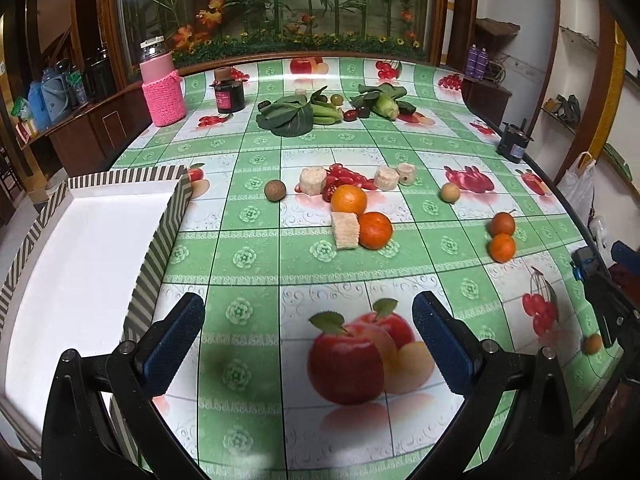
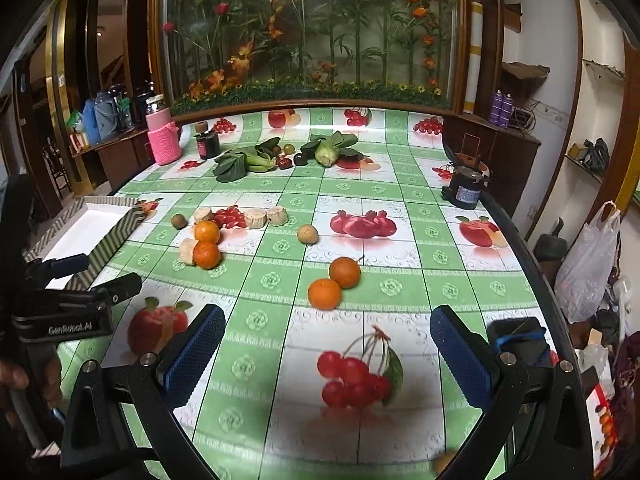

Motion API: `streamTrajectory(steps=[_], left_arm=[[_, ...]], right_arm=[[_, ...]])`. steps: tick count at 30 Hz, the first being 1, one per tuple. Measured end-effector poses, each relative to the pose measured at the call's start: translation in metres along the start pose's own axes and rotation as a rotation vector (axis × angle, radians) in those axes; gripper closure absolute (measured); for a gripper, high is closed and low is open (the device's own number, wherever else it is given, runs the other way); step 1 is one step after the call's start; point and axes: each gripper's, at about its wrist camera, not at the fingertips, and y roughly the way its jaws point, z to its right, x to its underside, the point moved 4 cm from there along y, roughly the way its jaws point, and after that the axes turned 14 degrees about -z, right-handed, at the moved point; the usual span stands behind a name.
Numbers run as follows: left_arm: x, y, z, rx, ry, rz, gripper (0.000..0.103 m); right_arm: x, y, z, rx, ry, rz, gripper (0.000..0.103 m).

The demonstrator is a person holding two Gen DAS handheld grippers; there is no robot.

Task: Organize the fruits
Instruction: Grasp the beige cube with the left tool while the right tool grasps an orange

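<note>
Two oranges (image 1: pixel 349 200) (image 1: pixel 375 230) lie mid-table beside a pale corn piece (image 1: pixel 344 230). Two more oranges (image 2: pixel 324 293) (image 2: pixel 344 272) lie just ahead of my right gripper (image 2: pixel 327 356); they also show in the left wrist view (image 1: pixel 502 247). A brown round fruit (image 1: pixel 275 191) and a tan one (image 1: pixel 450 192) lie apart. A striped box with a white inside (image 1: pixel 80 240) stands at the left. My left gripper (image 1: pixel 308 344) is open and empty over the near table, right of the box. My right gripper is open and empty too.
More corn pieces (image 1: pixel 313 179) lie mid-table. Leafy greens (image 1: pixel 289 117), small dark fruits (image 1: pixel 351 114), a dark jar (image 1: pixel 229 95) and a pink-sleeved bottle (image 1: pixel 163 87) stand at the back. A small black motor (image 2: pixel 464 189) sits by the right edge. The tablecloth carries printed fruit.
</note>
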Motion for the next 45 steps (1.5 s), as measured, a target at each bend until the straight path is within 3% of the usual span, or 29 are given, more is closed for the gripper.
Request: streamTrajectory(steps=[13,17,19,21,23,37,40,45], left_arm=[[0.004,0.004,-0.004,0.027,-0.001,-0.001,0.000],[0.000,0.008,-0.002,0.036,0.007,-0.007,0.000],[-0.001,0.012,0.000,0.046,0.009,-0.017,0.000],[-0.002,0.015,0.002,0.054,0.012,-0.028,0.000],[-0.003,0.017,0.003,0.059,0.013,-0.031,0.000],[-0.024,0.041,0.005,0.070,0.050,-0.080,0.000],[-0.027,0.049,0.006,0.061,0.064,-0.094,0.000],[-0.036,0.060,0.006,0.064,0.071,-0.109,0.000]], right_arm=[[0.008,0.011,0.002,-0.062,0.006,-0.035,0.000],[0.002,0.024,-0.002,-0.028,-0.013,-0.070,0.001],[-0.001,0.033,-0.003,-0.014,-0.023,-0.095,0.007],[-0.004,0.043,-0.002,-0.034,-0.029,-0.111,0.027],[-0.009,0.055,0.001,-0.049,-0.010,-0.145,0.035],[-0.033,0.106,0.006,-0.076,0.041,-0.239,0.044],[-0.031,0.122,0.005,-0.074,0.032,-0.290,0.069],[-0.030,0.117,0.006,-0.091,0.031,-0.267,0.071]])
